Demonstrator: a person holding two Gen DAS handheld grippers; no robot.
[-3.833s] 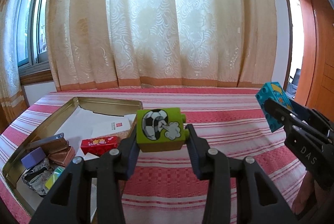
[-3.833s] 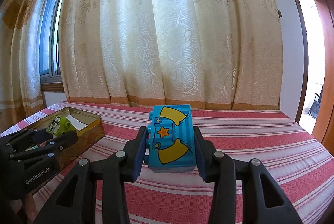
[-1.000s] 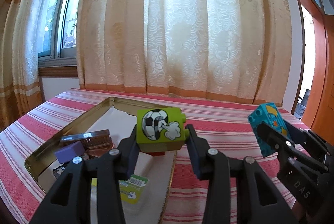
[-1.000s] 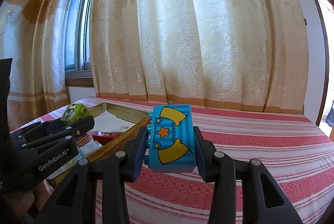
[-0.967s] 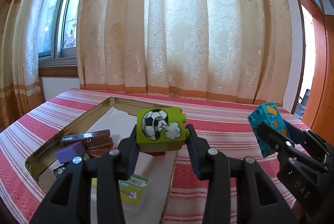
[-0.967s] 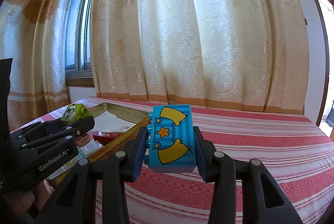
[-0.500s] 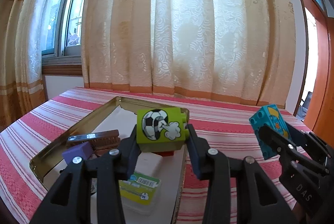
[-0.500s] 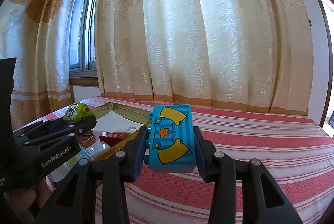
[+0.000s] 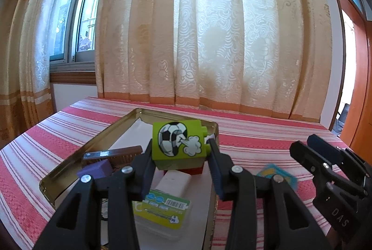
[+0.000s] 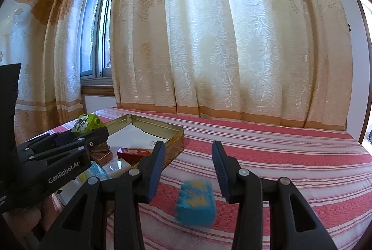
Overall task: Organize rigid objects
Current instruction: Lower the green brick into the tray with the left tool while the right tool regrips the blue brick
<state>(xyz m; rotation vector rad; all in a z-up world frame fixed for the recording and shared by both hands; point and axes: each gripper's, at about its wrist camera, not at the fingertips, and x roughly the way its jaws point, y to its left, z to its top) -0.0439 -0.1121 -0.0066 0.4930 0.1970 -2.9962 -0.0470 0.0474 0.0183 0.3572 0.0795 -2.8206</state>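
The blue block (image 10: 195,202) has dropped onto the cloth below the right gripper's (image 10: 188,165) released fingers (image 10: 156,163).

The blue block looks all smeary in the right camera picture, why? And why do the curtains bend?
Right wrist view: the blue block is blurred, probably by motion, lying loose on the striped cloth below the open right gripper; the curtains bow from the fisheye lens. Left wrist view: the green block in the left gripper is sharp.
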